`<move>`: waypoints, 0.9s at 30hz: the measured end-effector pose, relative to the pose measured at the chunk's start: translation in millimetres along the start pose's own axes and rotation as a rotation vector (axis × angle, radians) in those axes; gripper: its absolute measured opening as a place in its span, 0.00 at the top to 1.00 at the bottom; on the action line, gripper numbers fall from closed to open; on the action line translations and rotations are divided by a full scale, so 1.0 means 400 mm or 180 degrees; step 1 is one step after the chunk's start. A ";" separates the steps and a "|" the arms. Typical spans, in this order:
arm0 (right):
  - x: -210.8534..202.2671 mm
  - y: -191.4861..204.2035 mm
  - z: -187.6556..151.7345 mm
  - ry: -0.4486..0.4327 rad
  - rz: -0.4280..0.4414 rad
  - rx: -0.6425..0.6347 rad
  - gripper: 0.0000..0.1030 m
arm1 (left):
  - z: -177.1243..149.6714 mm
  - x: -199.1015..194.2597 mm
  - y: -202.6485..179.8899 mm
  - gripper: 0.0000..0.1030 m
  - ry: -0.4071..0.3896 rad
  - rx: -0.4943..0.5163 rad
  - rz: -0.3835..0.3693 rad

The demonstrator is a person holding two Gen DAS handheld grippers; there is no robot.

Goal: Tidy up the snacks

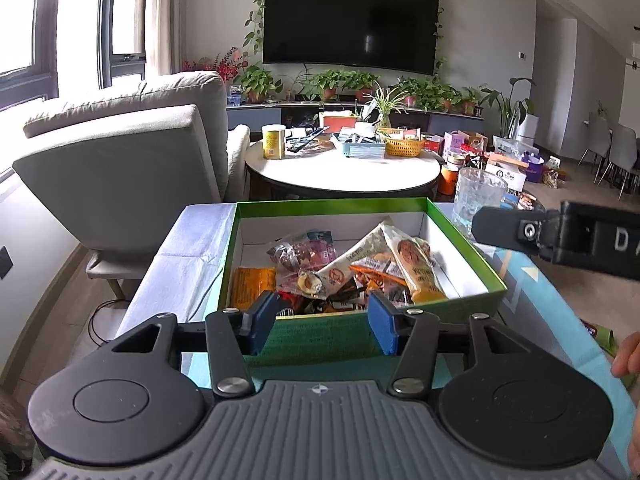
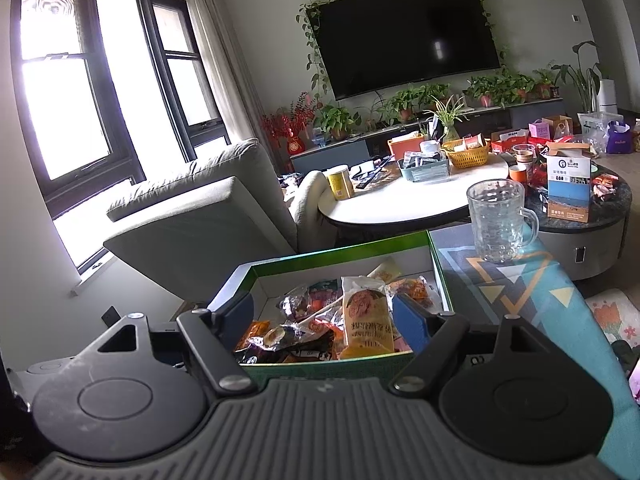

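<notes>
Most snack packets already lie piled in the green box [image 1: 352, 334] on the worktop, while the left gripper [image 1: 322, 322] and right gripper [image 2: 324, 320] hover before it, jaws open and empty.

We see a home living room: a wall-mounted television [image 1: 350, 20], a grey armchair [image 1: 132, 152], potted plants [image 1: 340, 82] and large windows [image 2: 76, 92].
</notes>
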State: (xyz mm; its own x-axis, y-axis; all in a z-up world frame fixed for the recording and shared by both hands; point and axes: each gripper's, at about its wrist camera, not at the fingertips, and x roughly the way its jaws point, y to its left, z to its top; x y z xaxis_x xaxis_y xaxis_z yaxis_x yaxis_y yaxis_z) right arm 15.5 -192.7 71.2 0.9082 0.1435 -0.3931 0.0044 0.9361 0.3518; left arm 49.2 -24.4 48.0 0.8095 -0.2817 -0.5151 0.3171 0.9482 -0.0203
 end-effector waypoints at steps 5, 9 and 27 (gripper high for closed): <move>-0.009 0.000 -0.016 0.0036 0.0008 0.0032 0.76 | -0.017 -0.012 -0.010 0.53 0.0029 0.0055 0.0015; -0.013 0.002 -0.022 0.0064 0.0003 0.0038 0.76 | -0.026 -0.019 -0.016 0.53 0.0063 0.0072 0.0004; -0.027 0.016 -0.040 0.0111 -0.0002 0.0011 0.76 | -0.030 -0.032 -0.015 0.36 0.0079 0.0080 0.0273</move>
State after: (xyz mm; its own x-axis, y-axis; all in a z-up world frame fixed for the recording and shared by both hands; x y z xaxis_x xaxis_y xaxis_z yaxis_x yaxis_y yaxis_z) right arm -0.9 -182.9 64.2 0.8930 0.1543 -0.4228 0.0063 0.9350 0.3545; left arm 31.2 -24.8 44.5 0.8219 -0.1956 -0.5350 0.2596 0.9646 0.0461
